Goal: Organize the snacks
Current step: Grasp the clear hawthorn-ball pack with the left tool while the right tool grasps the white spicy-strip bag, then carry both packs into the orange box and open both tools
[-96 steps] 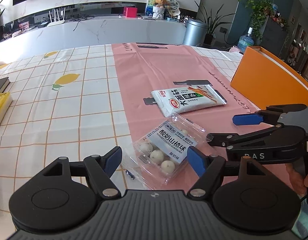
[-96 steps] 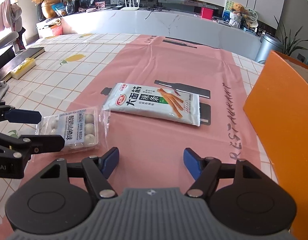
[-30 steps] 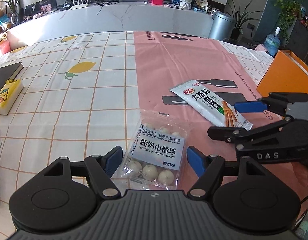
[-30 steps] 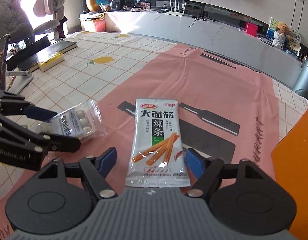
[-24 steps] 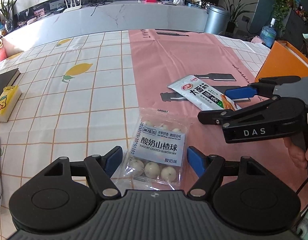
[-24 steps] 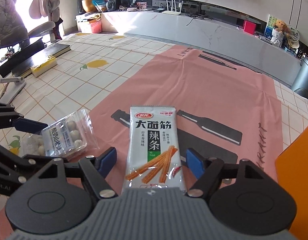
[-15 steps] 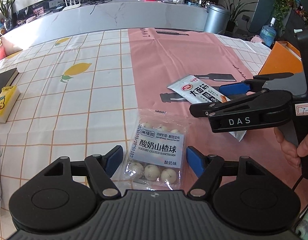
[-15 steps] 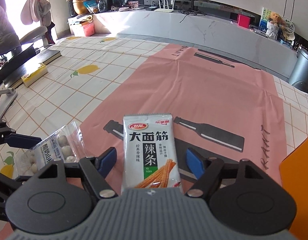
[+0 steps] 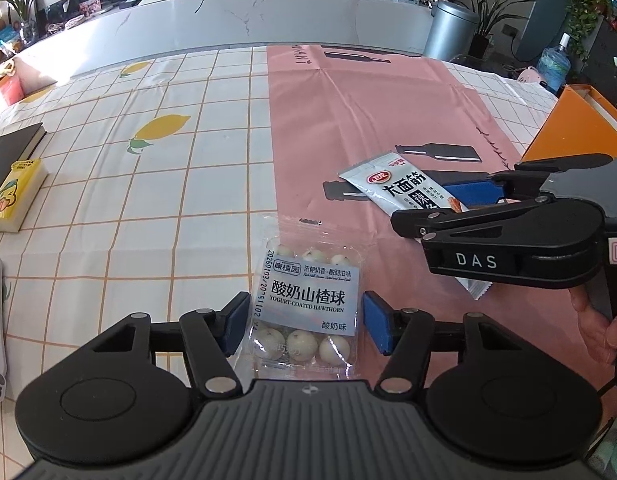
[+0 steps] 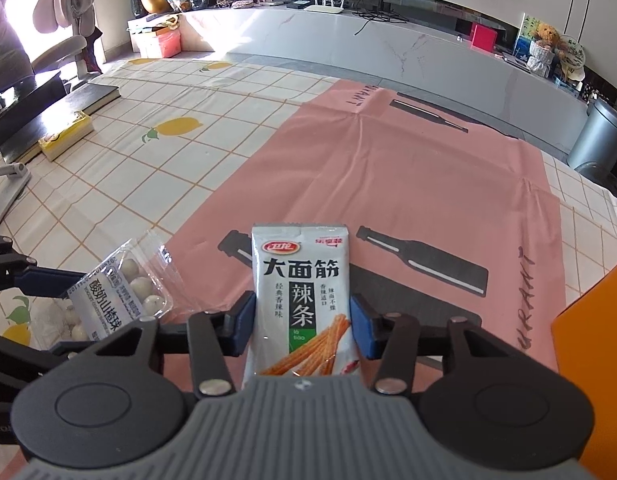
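On the pink mat (image 10: pixel 428 168), 2 snacks sit framed by spread jaws: the left gripper (image 9: pixel 304 322) straddles the hawthorn-ball tray (image 9: pixel 306 304), thin and crushable, best pinched by its sides; the right gripper (image 10: pixel 302 322) brackets the limp, slippery spicy-strip packet (image 10: pixel 302 300)

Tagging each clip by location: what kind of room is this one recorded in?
Most likely a home living or dining area. A table under a lemon-print tablecloth holds the snacks, a long marble-look counter carries a router and a teddy bear, and potted plants stand beside a bin.
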